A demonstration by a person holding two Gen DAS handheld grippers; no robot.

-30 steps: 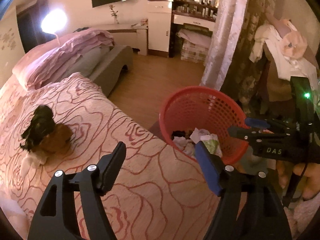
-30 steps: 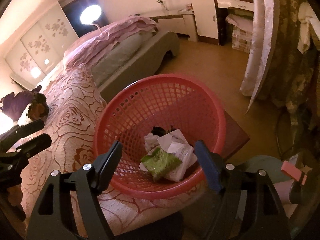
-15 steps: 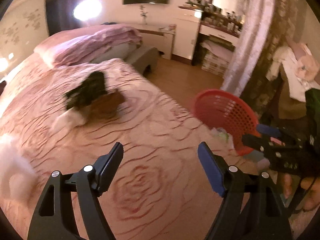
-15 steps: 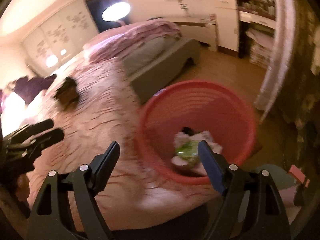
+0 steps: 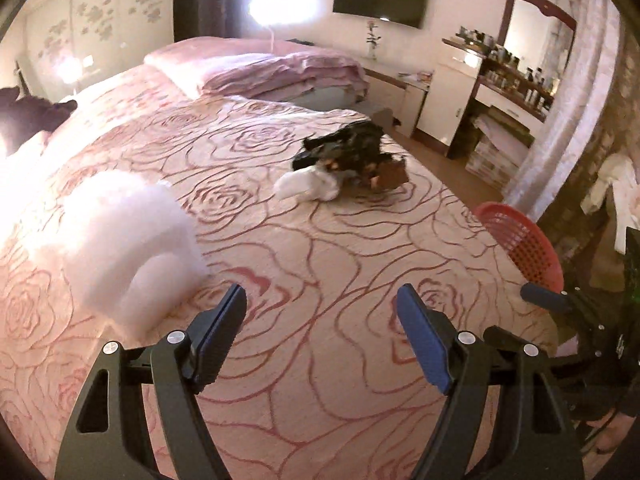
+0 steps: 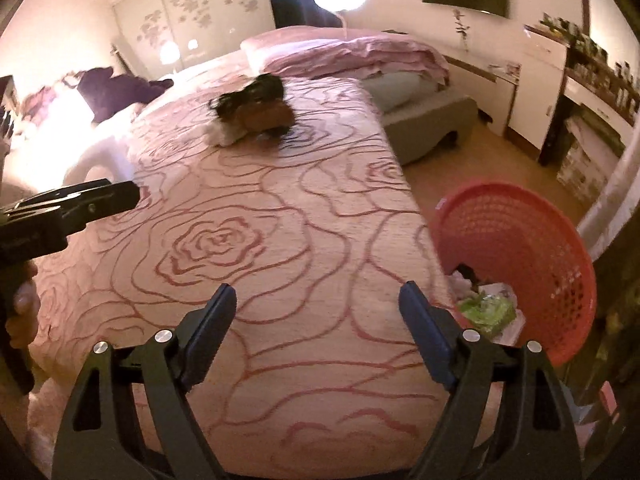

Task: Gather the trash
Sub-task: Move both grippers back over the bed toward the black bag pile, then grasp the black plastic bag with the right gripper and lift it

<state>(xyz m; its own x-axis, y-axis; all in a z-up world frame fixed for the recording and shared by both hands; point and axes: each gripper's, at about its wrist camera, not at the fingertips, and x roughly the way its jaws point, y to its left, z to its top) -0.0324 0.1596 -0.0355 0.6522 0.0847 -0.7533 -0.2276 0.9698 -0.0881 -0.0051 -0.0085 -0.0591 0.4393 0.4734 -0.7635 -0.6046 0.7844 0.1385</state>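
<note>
A pile of trash (image 5: 346,160), black, brown and white, lies on the rose-patterned bed (image 5: 280,264); it also shows in the right wrist view (image 6: 252,110). A white foam piece (image 5: 128,244) lies on the bed close to the left of my left gripper (image 5: 322,336), which is open and empty. My right gripper (image 6: 316,332) is open and empty over the bed's edge. The red mesh basket (image 6: 532,252) stands beside the bed on the right, holding green and white trash (image 6: 486,308). The basket's rim (image 5: 520,248) shows in the left wrist view.
Folded pink bedding (image 5: 280,68) lies at the bed's far end. A white dresser (image 5: 452,96) and curtain (image 5: 568,112) stand to the right across the wooden floor. A dark garment (image 6: 120,90) lies at the far left of the bed.
Both grippers have swung left, away from the basket and over the bed. The trash pile and the white foam piece have come into closer view. Both stay open.
</note>
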